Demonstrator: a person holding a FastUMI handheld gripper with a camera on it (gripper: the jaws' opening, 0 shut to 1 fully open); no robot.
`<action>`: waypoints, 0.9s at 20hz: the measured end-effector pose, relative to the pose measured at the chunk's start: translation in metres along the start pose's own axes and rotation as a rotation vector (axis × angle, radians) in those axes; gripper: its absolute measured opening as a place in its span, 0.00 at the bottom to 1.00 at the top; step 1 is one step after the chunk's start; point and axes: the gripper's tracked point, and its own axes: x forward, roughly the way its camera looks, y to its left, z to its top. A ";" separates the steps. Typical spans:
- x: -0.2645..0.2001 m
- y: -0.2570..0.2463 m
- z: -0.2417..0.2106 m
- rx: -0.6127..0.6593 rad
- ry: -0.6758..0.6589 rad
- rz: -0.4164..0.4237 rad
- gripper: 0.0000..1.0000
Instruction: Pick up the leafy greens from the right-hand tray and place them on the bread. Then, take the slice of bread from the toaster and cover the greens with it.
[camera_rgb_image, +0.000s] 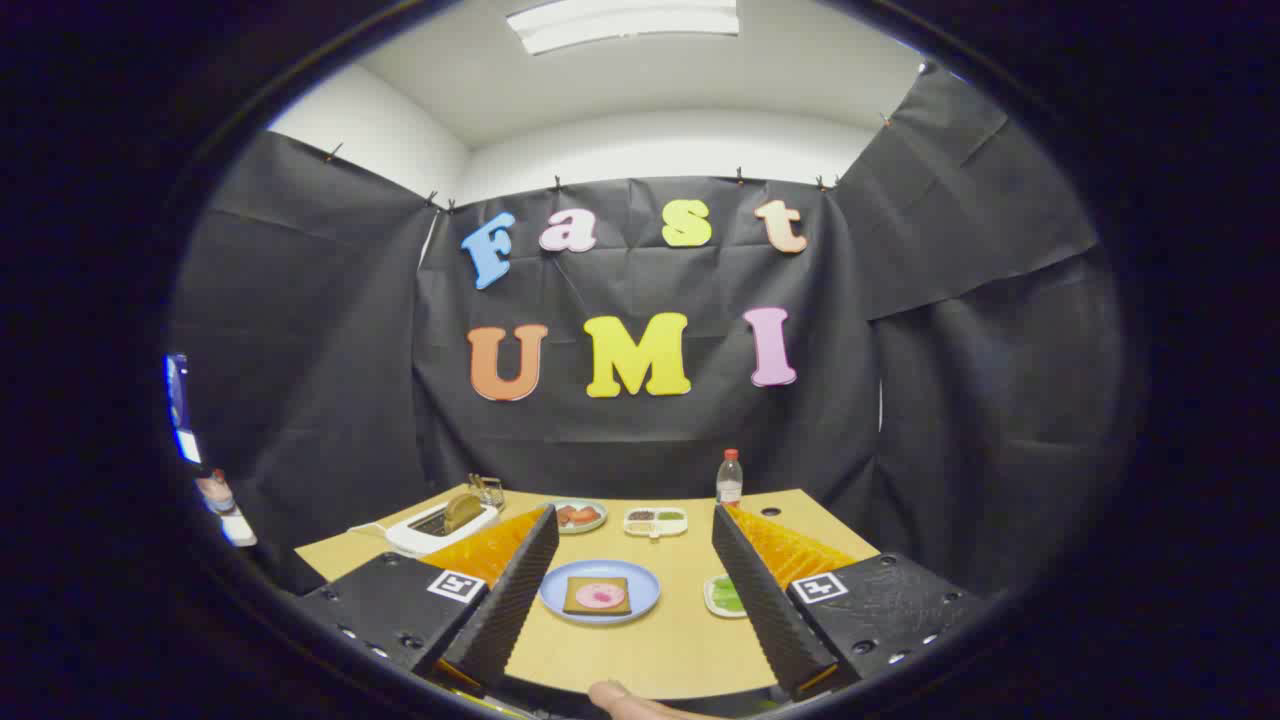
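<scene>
From my seat I see the toaster (440, 524) far left on the table (640, 655) with a bread slice (462, 510) standing in its slot. Then comes the blue plate (548, 598) holding bread (597, 595) between my gripper (635, 530) fingers, which are spread wide apart and hold nothing. The leafy greens (727, 596) lie on the right-hand tray (711, 598), against the right finger (765, 605)

even, bright light falls from a ceiling panel (625, 22) overhead, slightly blown out. the table (640, 650) is evenly lit with soft, faint shadows. fisheye bending curves the table's edges. the centre is sharp; the open claw (638, 590) fingers look sharp too, softening near the rim.
</scene>
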 end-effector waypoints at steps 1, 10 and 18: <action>0.004 -0.003 -0.002 0.005 0.007 -0.002 0.95; 0.031 -0.033 0.000 -0.020 -0.008 -0.090 0.96; 0.060 -0.063 -0.018 -0.021 0.016 -0.134 0.95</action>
